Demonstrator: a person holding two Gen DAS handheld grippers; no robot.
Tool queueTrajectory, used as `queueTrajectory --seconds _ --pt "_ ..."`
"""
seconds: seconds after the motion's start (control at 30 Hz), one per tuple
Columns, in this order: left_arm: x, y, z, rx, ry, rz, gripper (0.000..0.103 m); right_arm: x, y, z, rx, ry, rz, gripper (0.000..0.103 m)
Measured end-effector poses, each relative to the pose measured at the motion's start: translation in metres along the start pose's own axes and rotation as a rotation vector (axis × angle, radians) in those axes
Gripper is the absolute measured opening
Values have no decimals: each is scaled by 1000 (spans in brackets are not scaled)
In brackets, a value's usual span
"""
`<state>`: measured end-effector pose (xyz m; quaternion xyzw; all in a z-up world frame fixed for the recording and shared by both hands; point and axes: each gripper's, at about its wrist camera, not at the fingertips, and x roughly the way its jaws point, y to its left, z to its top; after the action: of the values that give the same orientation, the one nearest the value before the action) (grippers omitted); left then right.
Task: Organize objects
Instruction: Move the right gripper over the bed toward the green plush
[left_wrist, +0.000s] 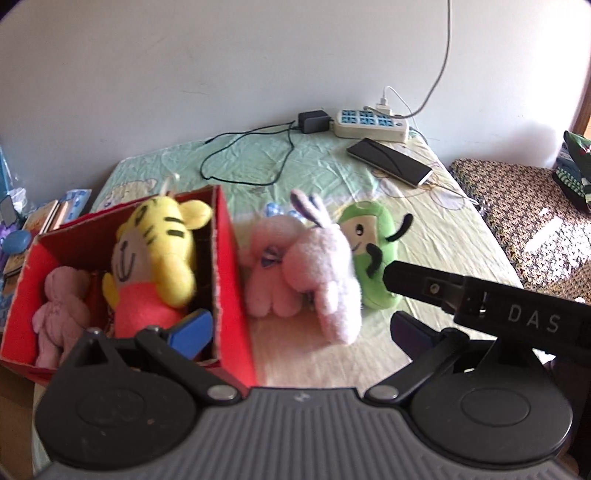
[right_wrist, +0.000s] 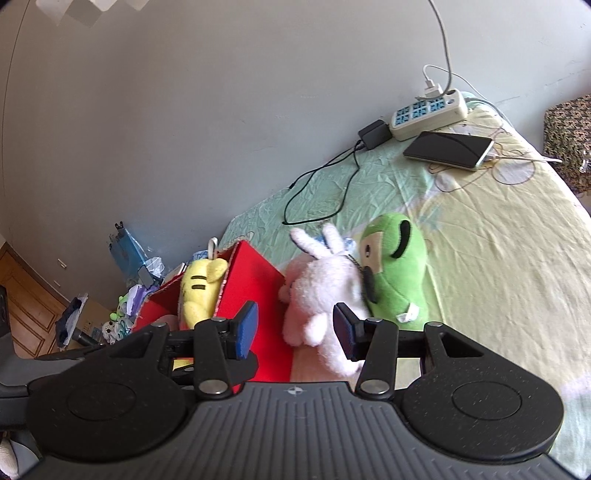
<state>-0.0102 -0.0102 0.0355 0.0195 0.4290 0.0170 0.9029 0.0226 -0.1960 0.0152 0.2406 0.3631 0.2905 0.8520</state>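
Observation:
A red cardboard box (left_wrist: 229, 258) (right_wrist: 258, 273) stands open on the bed at the left. A yellow tiger plush (left_wrist: 159, 251) (right_wrist: 199, 288) and a small pink plush (left_wrist: 59, 306) lie inside it. Just right of the box lie a pale pink rabbit plush (left_wrist: 325, 273) (right_wrist: 321, 295), a darker pink plush (left_wrist: 266, 273) and a green plush (left_wrist: 373, 251) (right_wrist: 395, 273). My left gripper (left_wrist: 301, 332) is wide open, one finger over the box and the other over the sheet. My right gripper (right_wrist: 295, 330) is open just short of the rabbit, gripping nothing; its black body (left_wrist: 480, 306) reaches in beside the green plush.
At the far end of the bed lie a white power strip (left_wrist: 369, 123) (right_wrist: 428, 110), a black adapter (left_wrist: 314, 121) with a looping cable, and a dark phone (left_wrist: 389, 160) (right_wrist: 447, 149). A patterned cushion (left_wrist: 524, 218) sits to the right. Clutter (right_wrist: 129, 266) lies left of the box.

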Motion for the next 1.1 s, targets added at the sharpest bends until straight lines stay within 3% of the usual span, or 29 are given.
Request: queueTrajectory --seconds 0.27,0.67,0.83,1.1 --pt "20 -29 -6 49 30 -70 102 -4 -28 -4 36 19 -48 49" --pt "55 -66 -18 139 53 -252 97 4 -72 5 115 48 -100 49" --pt "75 -65 -16 118 83 -303 94 15 -84 10 120 102 -98 50" --pt "106 -55 -3 92 101 -283 93 40 -92 31 111 142 -72 50"
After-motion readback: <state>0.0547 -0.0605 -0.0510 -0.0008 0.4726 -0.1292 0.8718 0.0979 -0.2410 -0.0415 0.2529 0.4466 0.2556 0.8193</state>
